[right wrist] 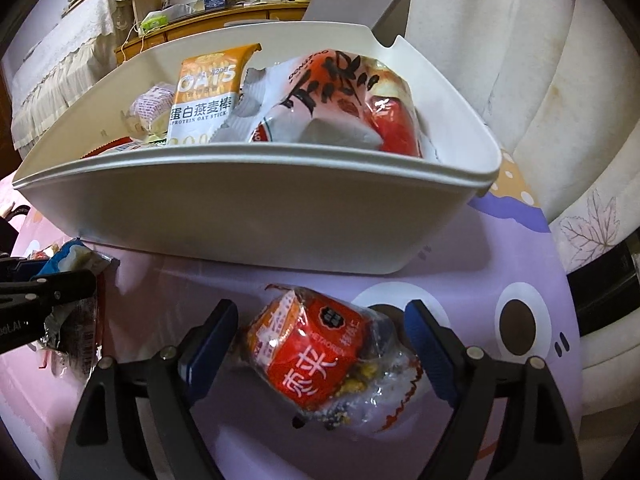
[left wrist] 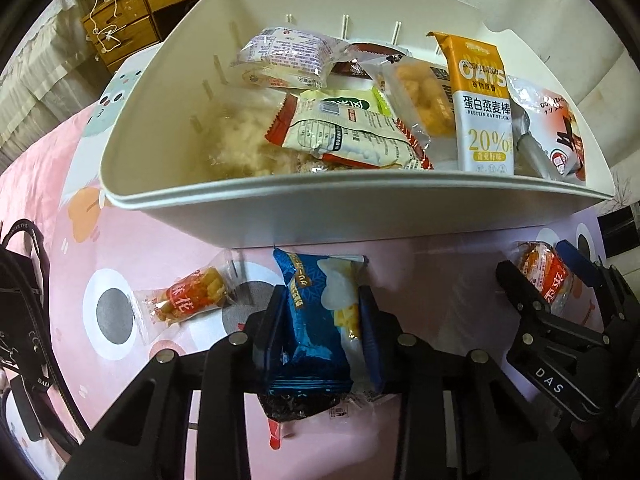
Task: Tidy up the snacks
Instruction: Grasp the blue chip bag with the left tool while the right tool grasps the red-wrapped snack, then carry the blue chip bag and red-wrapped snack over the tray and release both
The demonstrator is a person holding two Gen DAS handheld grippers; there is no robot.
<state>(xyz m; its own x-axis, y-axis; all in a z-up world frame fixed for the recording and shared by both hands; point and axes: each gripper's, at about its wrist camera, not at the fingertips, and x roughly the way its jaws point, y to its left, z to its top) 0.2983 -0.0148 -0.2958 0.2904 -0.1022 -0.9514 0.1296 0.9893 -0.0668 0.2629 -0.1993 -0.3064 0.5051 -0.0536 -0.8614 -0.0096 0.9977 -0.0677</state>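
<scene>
A white bin [left wrist: 280, 208] full of snack packets stands on the pink cartoon sheet; it also shows in the right wrist view [right wrist: 248, 216]. My left gripper [left wrist: 320, 316] is shut on a blue snack packet [left wrist: 316, 320], just in front of the bin's near wall. My right gripper [right wrist: 320, 336] is open, its fingers either side of a red-orange snack packet [right wrist: 312, 356] lying on the sheet, not touching it. In the left wrist view the right gripper [left wrist: 540, 280] and that packet [left wrist: 544, 276] sit at the right.
A small red twist-snack packet [left wrist: 188, 300] lies on the sheet left of my left gripper. A black bag [left wrist: 24, 320] lies at the far left. A wooden dresser [left wrist: 124, 20] stands behind the bin. White padded upholstery [right wrist: 560, 80] rises on the right.
</scene>
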